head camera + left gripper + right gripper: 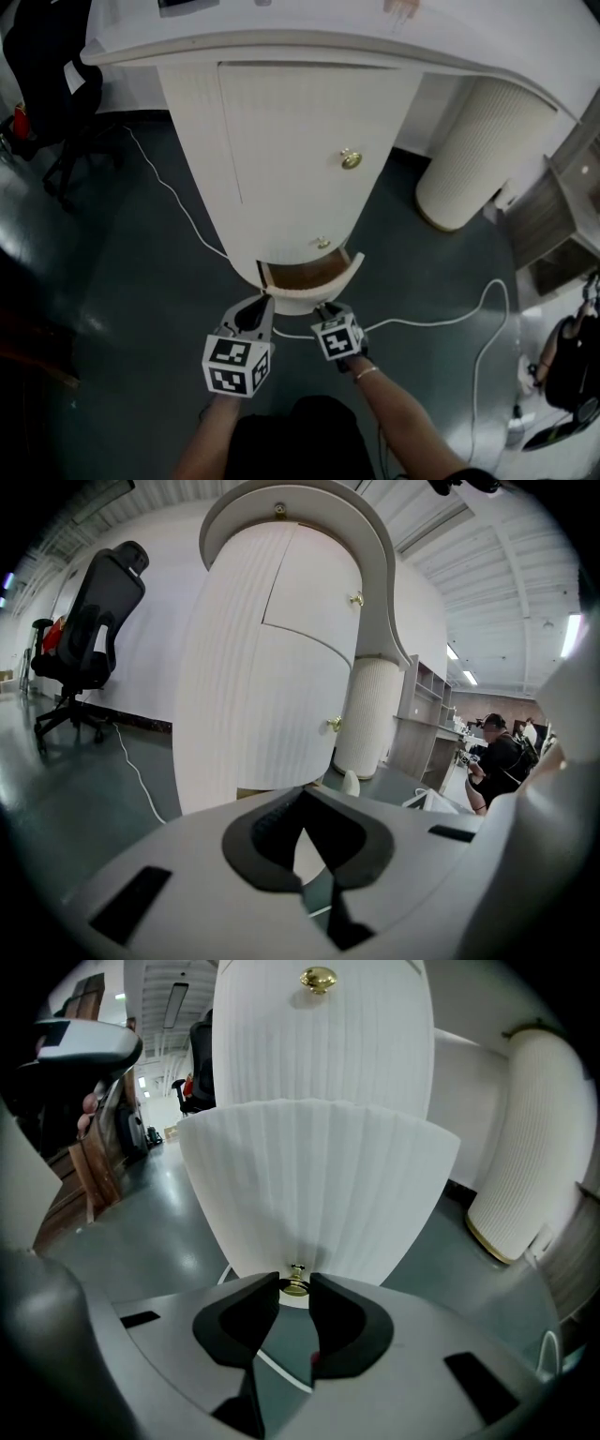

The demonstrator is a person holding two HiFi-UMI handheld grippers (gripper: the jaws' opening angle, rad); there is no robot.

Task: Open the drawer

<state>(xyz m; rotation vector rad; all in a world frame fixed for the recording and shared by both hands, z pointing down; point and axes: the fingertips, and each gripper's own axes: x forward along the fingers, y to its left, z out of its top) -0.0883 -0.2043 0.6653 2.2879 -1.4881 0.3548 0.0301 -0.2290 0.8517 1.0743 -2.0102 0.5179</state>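
The white ribbed cabinet [281, 141] under the desk has its bottom drawer [314, 274] pulled part-way out, brown inside showing. In the right gripper view the drawer's curved front [319, 1185] fills the middle, with its small brass knob [296, 1282] at the lower edge. My right gripper [297, 1286] is shut on that knob, one black pad on each side; in the head view it [324, 308] sits at the drawer's front. My left gripper [266, 300] hovers just left of the drawer, shut and empty, its tips [300, 797] meeting.
Two more brass knobs [351, 158] [322, 243] sit higher on the cabinet. A white cable [441, 319] snakes over the dark floor. A ribbed white column [478, 155] stands to the right, an office chair [47, 84] to the left. A person [497, 761] is far off.
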